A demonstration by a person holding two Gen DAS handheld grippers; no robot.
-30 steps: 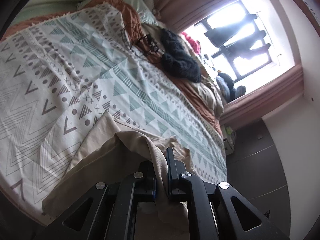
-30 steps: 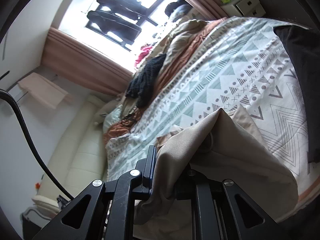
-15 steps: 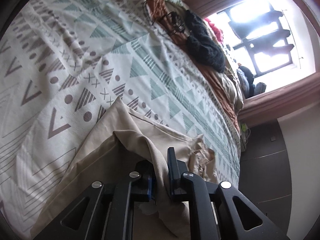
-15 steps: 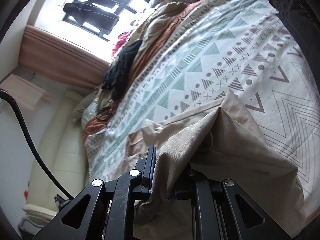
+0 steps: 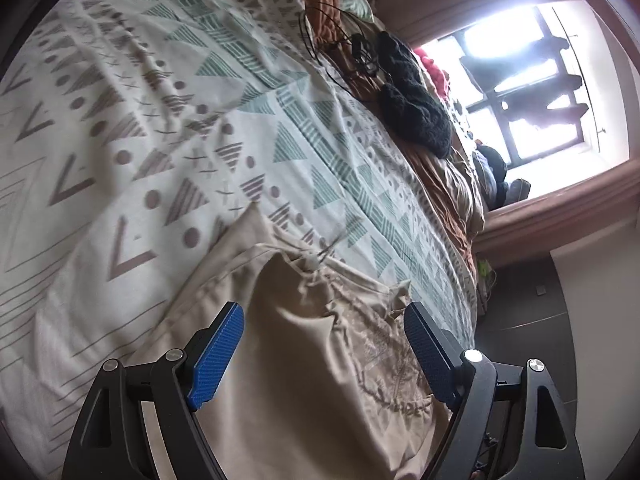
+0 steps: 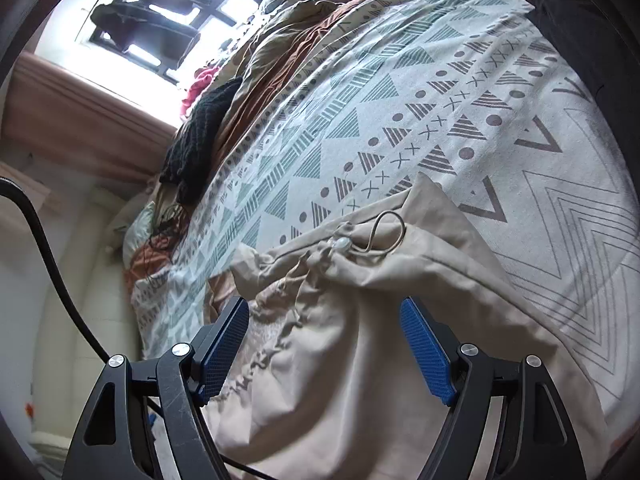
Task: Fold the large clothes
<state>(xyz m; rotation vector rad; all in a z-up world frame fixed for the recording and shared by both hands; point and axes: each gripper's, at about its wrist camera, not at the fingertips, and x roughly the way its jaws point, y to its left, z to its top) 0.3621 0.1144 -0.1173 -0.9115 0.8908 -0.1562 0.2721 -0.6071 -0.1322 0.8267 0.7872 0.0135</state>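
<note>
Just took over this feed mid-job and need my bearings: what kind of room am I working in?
Most likely a bedroom: the beige drawstring garment lies on a bed under a geometric-patterned white bedspread, clothes hang at a bright window, and a padded cream headboard shows.

- No readable text, label, brand, number or sign shows in either view.
- The bedspread point(image 5: 168, 128) carries only printed shapes (triangles, dots, crosses, chevrons), no letters.
- The beige garment point(image 6: 360, 340) bears no legible tag or print (its faint pattern in the left view is too blurred to read).
</note>
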